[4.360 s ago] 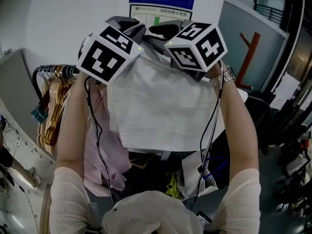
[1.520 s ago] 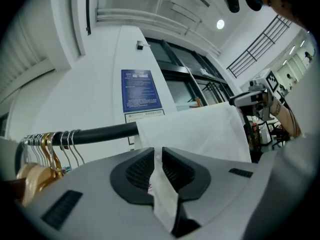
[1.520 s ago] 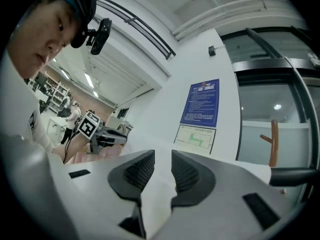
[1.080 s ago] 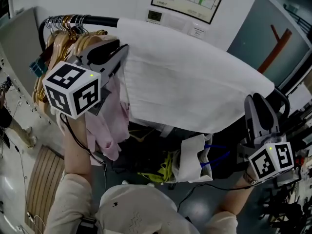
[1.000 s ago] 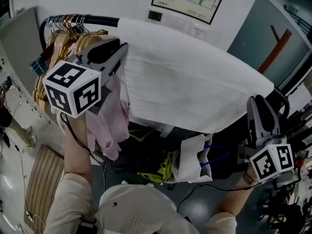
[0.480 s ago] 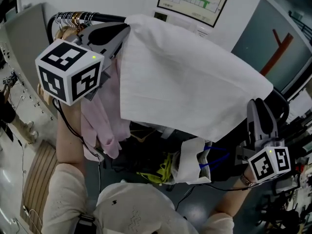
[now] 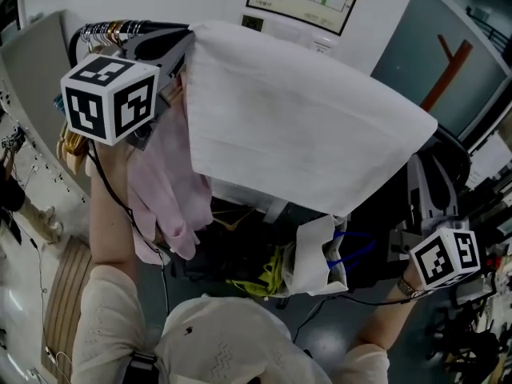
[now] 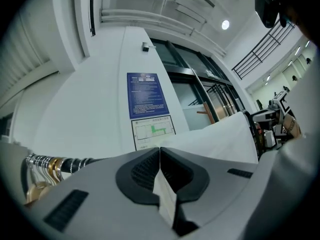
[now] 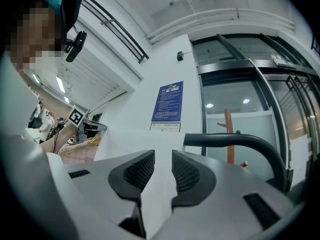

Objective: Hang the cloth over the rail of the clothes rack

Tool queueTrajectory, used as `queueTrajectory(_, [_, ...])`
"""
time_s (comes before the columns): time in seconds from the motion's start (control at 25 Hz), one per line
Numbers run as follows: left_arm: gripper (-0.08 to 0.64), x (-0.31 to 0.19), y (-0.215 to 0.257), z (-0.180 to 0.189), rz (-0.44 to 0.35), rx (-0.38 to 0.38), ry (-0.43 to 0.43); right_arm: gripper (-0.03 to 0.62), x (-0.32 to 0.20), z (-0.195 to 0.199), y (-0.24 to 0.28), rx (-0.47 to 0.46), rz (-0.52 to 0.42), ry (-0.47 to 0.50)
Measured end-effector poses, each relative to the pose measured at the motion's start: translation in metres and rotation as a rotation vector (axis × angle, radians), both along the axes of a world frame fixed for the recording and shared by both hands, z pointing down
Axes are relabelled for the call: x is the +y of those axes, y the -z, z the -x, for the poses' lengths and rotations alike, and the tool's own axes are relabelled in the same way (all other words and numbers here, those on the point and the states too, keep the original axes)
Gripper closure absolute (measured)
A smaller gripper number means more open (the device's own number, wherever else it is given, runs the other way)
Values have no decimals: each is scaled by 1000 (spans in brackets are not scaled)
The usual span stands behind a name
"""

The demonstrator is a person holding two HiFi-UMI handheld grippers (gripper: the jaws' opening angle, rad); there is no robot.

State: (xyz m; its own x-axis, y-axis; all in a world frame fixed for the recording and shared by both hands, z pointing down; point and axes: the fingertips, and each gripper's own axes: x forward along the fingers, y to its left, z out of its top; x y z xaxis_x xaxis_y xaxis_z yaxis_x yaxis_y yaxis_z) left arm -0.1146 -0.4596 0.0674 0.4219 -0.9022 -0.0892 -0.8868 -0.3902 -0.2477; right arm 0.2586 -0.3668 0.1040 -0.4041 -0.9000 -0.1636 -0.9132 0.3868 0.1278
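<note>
Spread wide across the rail (image 8: 75, 162) of the rack, from upper left to right of centre in the head view: the white cloth (image 7: 304, 126). Lifted at its left end within the last second, up beside the hanger hooks (image 7: 112, 30), by the left gripper (image 7: 186, 40). Clenched there, fingers (image 8: 142, 171) pinching a fold of the cloth's edge. No shift at lower right for the right gripper (image 7: 426, 170). Released, fingers (image 9: 140, 171) parted with a plain gap between the pads, cloth showing in that gap but not squeezed. Nearly hung, by the look of it; probably left to do, only settling the left corner over the rail and letting go. Under the cloth, a pink garment (image 7: 164, 190).

As for writing: on the wall a blue notice (image 8: 146, 95) with white lines, too small to read. Below it a floor plan (image 8: 152, 131) with a green patch. Black-and-white square markers on both cubes. No brand legible.
</note>
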Motion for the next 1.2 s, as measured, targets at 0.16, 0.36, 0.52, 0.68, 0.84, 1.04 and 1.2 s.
queueTrajectory(0.16, [544, -5, 11, 2, -13, -19, 6, 492, 0, -11, 6, -58, 6, -18])
queueTrajectory(0.36, [543, -6, 11, 15, -65, -71, 113, 478, -8, -2, 0, -33, 49, 4])
queueTrajectory(0.52, [541, -6, 7, 20, -106, -112, 212, 468, -21, -6, -5, 12, 73, -42])
queueTrajectory(0.68, [541, -6, 7, 14, -100, -92, 164, 468, -26, -9, -4, -13, 70, -19])
queueTrajectory(0.84, [541, 11, 0, 20, -65, 83, 39, 468, -26, -6, 0, -27, 16, 10])
queueTrajectory(1.04, [484, 13, -33, 18, -1, 102, -3, 468, -30, -2, -2, -41, 39, 22])
queueTrajectory(1.2, [471, -2, -42, 4, 44, 99, -75, 468, -36, -1, -2, -29, 44, 0])
